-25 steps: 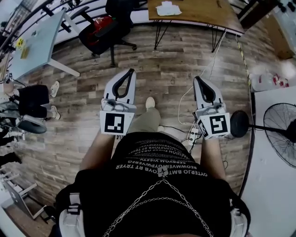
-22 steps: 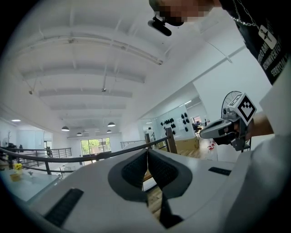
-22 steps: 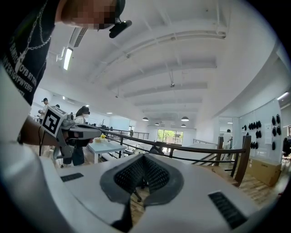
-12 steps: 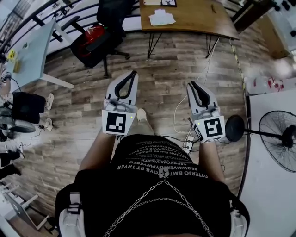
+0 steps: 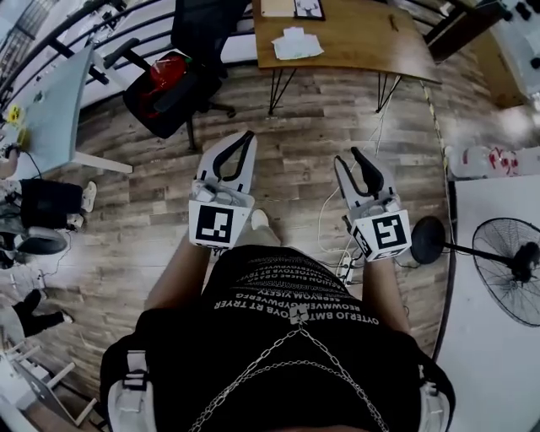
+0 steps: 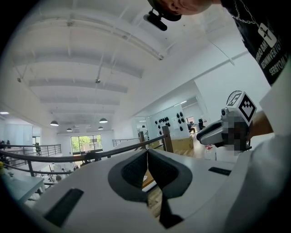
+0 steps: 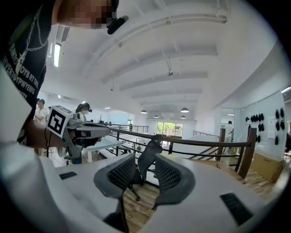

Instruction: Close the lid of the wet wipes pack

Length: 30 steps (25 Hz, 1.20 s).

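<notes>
Resting on the desk (image 5: 359,38), a white item (image 5: 297,44) too small to identify.

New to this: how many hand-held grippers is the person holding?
2: left hand-held gripper at the head view's left, jaws together, empty; right hand-held gripper at its right, jaws opening, empty.

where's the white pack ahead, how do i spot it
Find the wooden desk at the top of the head view, right of the black office chair. The white pack lies near its left front edge, a crumpled white lump, unlike the flat dark-framed item behind it.
</notes>
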Tool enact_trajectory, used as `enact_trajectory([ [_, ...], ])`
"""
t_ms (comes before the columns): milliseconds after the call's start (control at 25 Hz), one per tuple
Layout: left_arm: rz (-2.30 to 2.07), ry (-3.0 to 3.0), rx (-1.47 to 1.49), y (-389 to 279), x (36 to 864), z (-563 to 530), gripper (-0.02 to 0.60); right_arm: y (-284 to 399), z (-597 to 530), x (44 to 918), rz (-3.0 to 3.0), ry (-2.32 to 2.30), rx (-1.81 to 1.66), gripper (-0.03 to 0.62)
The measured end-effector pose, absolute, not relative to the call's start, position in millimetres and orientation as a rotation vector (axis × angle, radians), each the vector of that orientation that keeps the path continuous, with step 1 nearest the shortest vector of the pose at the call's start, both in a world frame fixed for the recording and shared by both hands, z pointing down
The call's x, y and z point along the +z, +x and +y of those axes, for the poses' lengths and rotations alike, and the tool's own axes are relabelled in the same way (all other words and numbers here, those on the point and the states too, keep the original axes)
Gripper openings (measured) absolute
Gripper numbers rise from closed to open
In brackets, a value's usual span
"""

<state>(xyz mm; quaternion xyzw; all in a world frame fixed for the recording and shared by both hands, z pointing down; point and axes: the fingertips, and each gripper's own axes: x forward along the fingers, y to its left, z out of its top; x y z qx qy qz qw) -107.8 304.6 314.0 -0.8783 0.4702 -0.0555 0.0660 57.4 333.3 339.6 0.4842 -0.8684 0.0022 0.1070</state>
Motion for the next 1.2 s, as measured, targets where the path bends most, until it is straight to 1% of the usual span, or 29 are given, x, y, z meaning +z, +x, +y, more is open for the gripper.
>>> enact_trajectory([
  [400, 1.387, -2.661, -0.186, -126.7, 317.6, 255.4, 0.029, 46.2, 287.9, 340.5, -2.532, 1.476, 0.041, 0.130],
  [720, 1.372, -2.721, -0.165, -134.3, 327.0, 235.5, 0.029, 21.5, 269.2, 341.4, -2.528, 1.471, 0.061, 0.130],
  [1200, 1.346, -2.766, -0.196, -115.6, 336.8, 212.3, 0.029, 50.2, 251.2, 351.1, -2.511, 1.527, 0.125, 0.130],
])
